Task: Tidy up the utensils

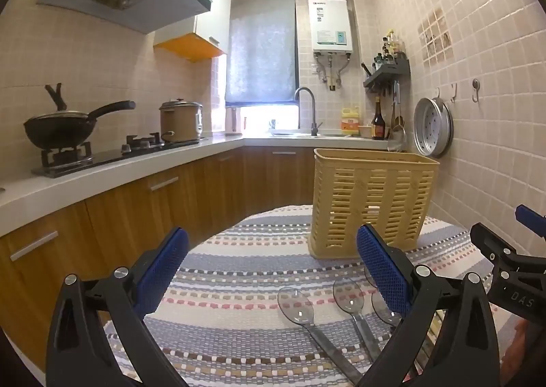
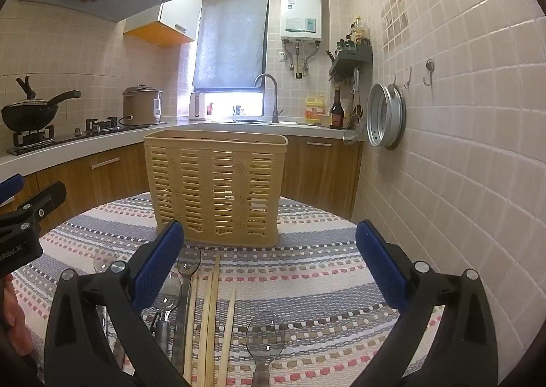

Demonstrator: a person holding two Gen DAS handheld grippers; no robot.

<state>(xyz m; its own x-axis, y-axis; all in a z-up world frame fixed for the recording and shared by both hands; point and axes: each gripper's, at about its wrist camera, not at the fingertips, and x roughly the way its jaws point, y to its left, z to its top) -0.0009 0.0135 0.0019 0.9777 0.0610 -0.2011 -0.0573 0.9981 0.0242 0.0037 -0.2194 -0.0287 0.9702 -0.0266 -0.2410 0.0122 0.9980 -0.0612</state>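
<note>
Task looks barely started, judging by the layout. The basket [image 2: 215, 187] stands upright at the far edge of the table [image 2: 324, 284], and thru its slats nothing can be made out inside, tho the interior isn't fully visible. All utensils seen lie flat on the striped cloth at the near edge: clear plastic spoons [image 1: 296, 308] w/ dark handles, and a bundle of chopsticks [image 2: 210, 318] lying roughly parallel, tips toward the basket. One more spoon [image 2: 265, 339] sits just right of the chopsticks, apart from the others.

Left gripper [image 1: 273, 271] is spread wide, nothing between its blue pads, hovering over the near left part of the table w/ spoons below its right finger. Right gripper [image 2: 269, 267] is likewise released and empty, above the chopsticks and spoons, pointing at the basket.

So approx. everything is left: each spoon and chopstick needs picking up and dropping upright into the basket. Thin chopsticks lying flat on cloth will prob. be the fiddly grabs.
</note>
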